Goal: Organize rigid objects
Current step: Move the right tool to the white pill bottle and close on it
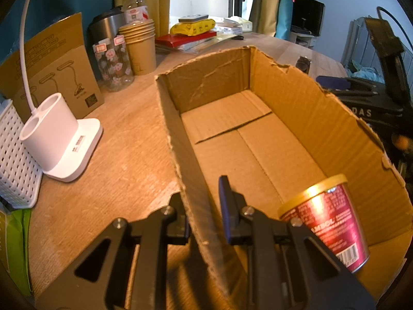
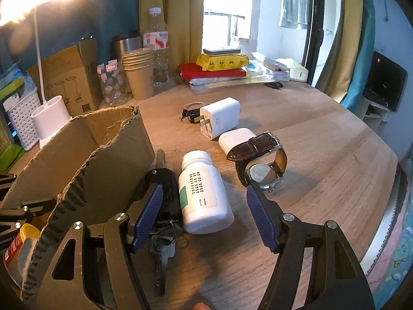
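Left tongs (image 1: 204,206) clamp the cardboard box (image 1: 322,129) wall; right tongs (image 2: 204,217) gape over the pill bottle (image 2: 204,193), car key (image 2: 165,191) leftward, wristwatch (image 2: 260,162) ahead-right.

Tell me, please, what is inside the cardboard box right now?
Inside the cardboard box only a red can with a gold lid shows, near its right wall. The floor beyond it is bare. The left gripper straddling the left wall hides the nearest corner.
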Tool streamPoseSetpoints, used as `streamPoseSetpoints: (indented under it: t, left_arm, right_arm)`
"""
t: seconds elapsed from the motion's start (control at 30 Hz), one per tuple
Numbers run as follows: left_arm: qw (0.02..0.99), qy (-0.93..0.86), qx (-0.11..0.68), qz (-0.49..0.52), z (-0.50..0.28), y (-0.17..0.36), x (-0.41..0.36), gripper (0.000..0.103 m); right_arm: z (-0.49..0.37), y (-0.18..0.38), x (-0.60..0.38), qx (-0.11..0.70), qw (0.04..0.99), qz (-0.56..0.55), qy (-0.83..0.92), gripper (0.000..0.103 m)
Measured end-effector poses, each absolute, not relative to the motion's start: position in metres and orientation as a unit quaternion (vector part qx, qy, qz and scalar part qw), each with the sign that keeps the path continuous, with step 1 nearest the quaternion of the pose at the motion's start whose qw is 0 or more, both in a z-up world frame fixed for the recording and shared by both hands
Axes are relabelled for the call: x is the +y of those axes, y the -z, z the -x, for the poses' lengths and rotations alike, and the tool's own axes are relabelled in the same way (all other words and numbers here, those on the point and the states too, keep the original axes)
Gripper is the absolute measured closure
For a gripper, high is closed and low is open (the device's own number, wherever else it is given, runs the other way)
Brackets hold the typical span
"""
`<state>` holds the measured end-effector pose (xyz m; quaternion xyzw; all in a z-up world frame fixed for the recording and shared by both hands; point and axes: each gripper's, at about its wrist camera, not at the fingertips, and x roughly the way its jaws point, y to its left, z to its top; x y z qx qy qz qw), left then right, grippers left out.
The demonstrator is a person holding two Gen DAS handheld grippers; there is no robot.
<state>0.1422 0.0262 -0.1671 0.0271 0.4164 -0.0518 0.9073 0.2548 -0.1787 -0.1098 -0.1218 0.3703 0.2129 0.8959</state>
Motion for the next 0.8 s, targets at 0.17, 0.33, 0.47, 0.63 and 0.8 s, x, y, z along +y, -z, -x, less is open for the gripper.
streamPoseSetpoints:
  t: [0.17,0.33,0.47,0.63,0.8]
  left_arm:
    - [0.907,0.051,0.416,-0.027,-0.142,0.167,0.026,0.084]
    - [0.907,0.052,0.417,-0.026,-0.142,0.167,0.026,0.084]
    - [0.907,0.052,0.417,-0.025,-0.142,0.167,0.026,0.084]
    - [0.907,0.052,0.417,-0.025,-0.142,0.167,0.026,0.084]
    - [0.907,0.052,0.417,-0.025,-0.142,0.167,0.026,0.084]
  right_arm:
    - [-0.258,0.117,-0.177,0.380,0.892,0.127,-0.208,0.041]
    - [-0.262,0.121,-0.176,0.387,0.890,0.125,-0.207,0.047]
    - [-0.265,0.122,-0.178,0.394,0.888,0.115,-0.210,0.054]
    - [-0.265,0.120,-0.183,0.391,0.890,0.100,-0.213,0.055]
    - [-0.259,0.112,-0.184,0.379,0.895,0.099,-0.213,0.056]
